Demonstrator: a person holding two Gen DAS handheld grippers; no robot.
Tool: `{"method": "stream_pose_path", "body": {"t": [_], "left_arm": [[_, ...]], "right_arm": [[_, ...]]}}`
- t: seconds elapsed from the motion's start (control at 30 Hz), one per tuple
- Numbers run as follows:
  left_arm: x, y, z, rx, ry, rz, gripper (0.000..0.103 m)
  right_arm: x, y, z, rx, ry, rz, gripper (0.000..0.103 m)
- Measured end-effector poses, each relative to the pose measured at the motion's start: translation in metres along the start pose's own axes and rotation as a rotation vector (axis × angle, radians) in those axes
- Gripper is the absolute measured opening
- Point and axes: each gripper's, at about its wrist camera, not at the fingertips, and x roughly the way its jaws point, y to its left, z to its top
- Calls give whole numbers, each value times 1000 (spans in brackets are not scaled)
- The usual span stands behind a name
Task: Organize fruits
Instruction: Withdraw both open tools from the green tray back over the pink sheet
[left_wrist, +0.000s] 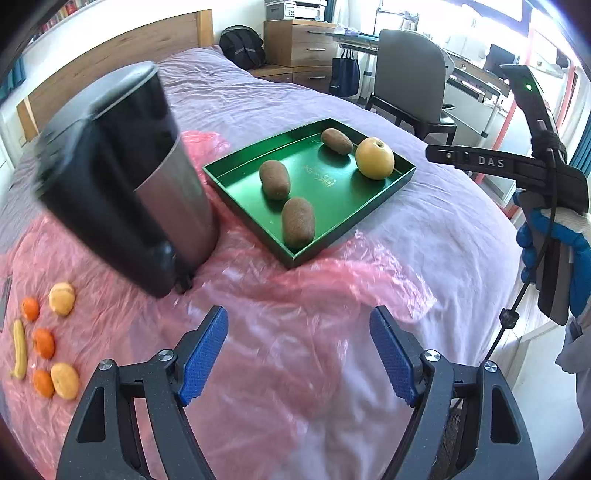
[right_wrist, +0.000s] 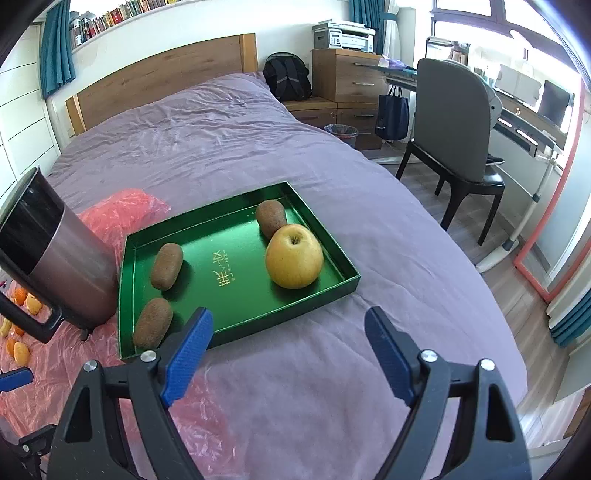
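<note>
You are looking at a bed covered in a wrinkled mauve sheet (right_wrist: 229, 140), with a wooden headboard at its far end. Directly on the sheet you have a crinkled sheet of thin pink plastic film (left_wrist: 295, 295) and a shallow green metallic rectangular tray (right_wrist: 236, 273), whose left corner overlaps the film. A tall steel-and-black jug with a handle (left_wrist: 147, 192) stands on the film just beside the tray. Small oranges, pale yellow fruits and a little banana lie on the film, well apart from the tray.

bright daylight, right-side windows (right_wrist: 480, 33) | blown-out glare | fisheye edges
</note>
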Motion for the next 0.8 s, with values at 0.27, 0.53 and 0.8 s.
{"method": "stream_pose_path", "body": {"t": [0.27, 0.53, 0.8], "left_arm": [[-48, 10, -43, 6, -31, 32, 75], [-85, 33, -82, -27, -61, 67, 75], [-105, 60, -109, -75, -76, 101, 75]], "right_arm": [[-56, 26, -23, -25, -27, 29, 103], [-91, 72, -48, -85, -37, 83, 103], [-110, 120, -72, -131, -30, 141, 103]]}}
